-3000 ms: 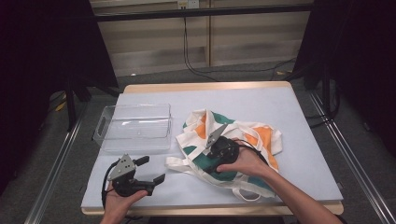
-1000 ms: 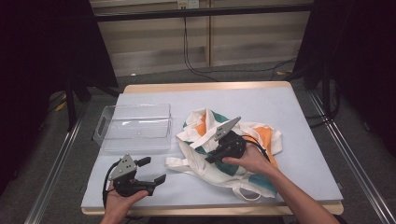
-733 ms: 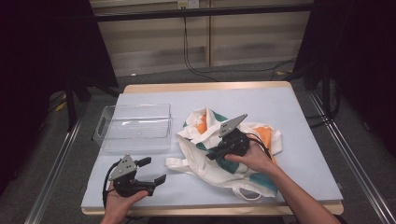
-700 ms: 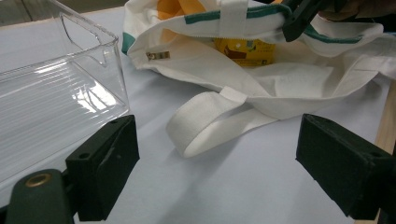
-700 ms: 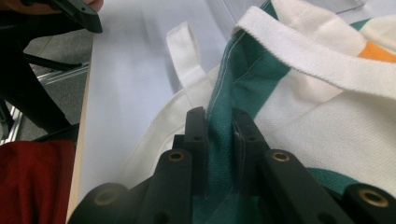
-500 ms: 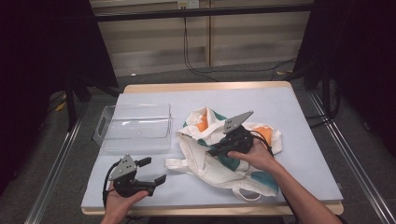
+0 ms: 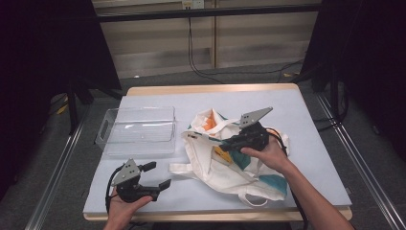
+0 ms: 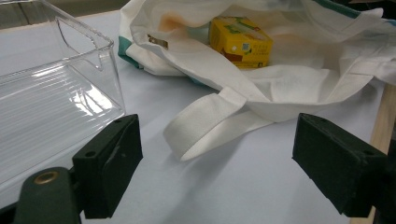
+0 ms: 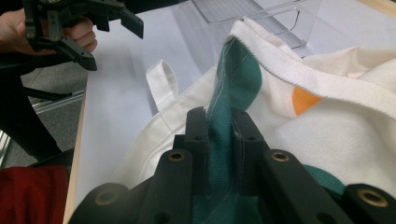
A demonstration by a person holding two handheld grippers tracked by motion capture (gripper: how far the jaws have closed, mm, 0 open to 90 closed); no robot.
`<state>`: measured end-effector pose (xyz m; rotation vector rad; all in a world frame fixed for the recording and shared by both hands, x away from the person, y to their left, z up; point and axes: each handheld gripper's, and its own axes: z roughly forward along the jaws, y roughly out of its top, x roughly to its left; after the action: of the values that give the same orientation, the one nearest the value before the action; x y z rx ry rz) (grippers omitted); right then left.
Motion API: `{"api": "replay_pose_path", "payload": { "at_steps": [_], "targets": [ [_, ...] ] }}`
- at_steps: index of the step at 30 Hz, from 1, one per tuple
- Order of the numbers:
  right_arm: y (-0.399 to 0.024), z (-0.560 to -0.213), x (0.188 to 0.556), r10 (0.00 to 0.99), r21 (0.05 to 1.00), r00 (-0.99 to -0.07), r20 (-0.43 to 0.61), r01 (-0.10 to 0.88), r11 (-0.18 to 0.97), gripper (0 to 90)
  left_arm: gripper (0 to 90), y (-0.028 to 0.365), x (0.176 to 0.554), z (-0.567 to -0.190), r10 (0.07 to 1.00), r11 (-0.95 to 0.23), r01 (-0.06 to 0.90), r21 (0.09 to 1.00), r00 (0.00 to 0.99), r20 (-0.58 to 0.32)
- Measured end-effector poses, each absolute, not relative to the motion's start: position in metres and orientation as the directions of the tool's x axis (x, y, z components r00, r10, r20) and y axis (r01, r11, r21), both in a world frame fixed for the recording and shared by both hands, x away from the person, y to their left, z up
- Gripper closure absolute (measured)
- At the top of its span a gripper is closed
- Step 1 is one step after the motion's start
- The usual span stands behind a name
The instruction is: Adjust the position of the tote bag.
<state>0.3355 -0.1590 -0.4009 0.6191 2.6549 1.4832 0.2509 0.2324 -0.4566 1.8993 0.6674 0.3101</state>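
A white tote bag (image 7: 225,165) with green and orange patches lies on the right half of the table. My right gripper (image 7: 224,143) is shut on its green-edged rim (image 9: 231,79) and holds that rim up, so the bag's mouth gapes. A yellow box (image 8: 240,42) lies inside the bag. My left gripper (image 7: 158,175) rests near the table's front left edge, apart from the bag, with its jaws wide open. They have just closed a little, with nothing between them. The bag's white handle loop (image 8: 210,119) lies ahead of the left gripper (image 8: 215,172).
A clear plastic tray (image 7: 136,129) stands at the back left, close to the bag (image 8: 56,93). The table has a light blue top (image 7: 297,120) and a wooden edge. Metal rails run along both sides, and dark curtains hang behind.
My right gripper has risen and moved back and to the right with the bag's rim, pulling the mouth wider. The left hand has stayed in place.
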Motion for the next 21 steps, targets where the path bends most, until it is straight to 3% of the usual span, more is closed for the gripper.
{"api": "replay_pose_path", "payload": {
  "at_steps": [21],
  "targets": [
    [-0.181,-0.393,0.343,0.408,0.85,-0.9,0.153,0.33,0.41,78.7,35.2,0.223,0.247,-0.453,0.54,-0.266,0.281,0.922,0.836,-0.099]
  ]
}}
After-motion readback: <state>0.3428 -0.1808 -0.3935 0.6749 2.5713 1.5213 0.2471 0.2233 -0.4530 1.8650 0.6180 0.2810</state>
